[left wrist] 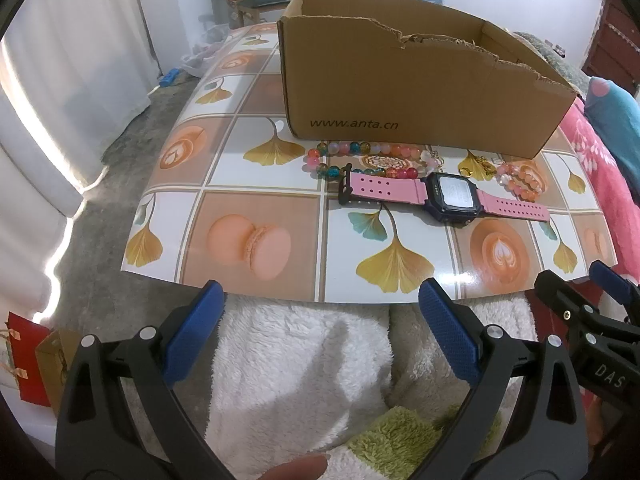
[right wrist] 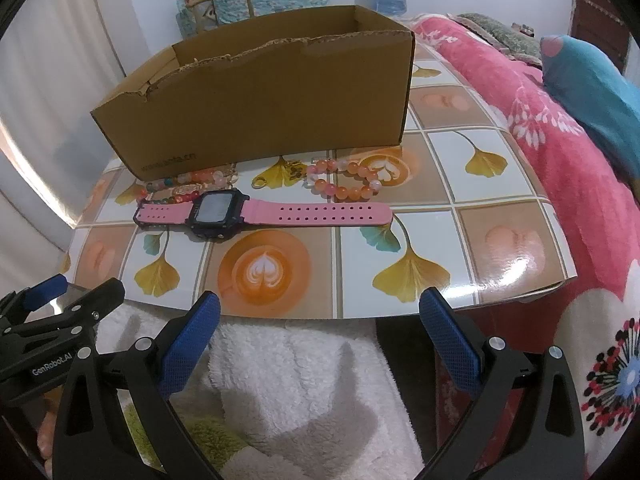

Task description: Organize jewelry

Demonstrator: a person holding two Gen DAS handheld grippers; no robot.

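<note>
Nothing is packed yet: my left hand-held gripper (left wrist: pixel 320 328) and right hand-held gripper (right wrist: pixel 320 340) hang apart, empty; the pink-strapped digital watch (right wrist: pixel 256 214) and beaded bracelets (right wrist: pixel 348 182) lie before the torn brown cardboard box (right wrist: pixel 260 92).

Glossy printed mat (left wrist: pixel 256 184) with squares of ginkgo leaves, macarons and latte art, spread flat as the work surface, its near edge overhanging white fluffy fabric (left wrist: pixel 304 344). Directly on the mat: open cardboard box (left wrist: pixel 400 92) with a torn top rim, standing toward the far side. Just in front of the box, multicoloured bead bracelet (left wrist: pixel 360 158) at left, small gold chain piece (left wrist: pixel 478 166) in the middle, orange-and-white bead bracelet (left wrist: pixel 520 180) at right. Nearer still, pink-strapped digital watch (left wrist: pixel 448 198) lying flat, strap stretched out sideways, its buckle end touching the multicoloured beads.
</note>
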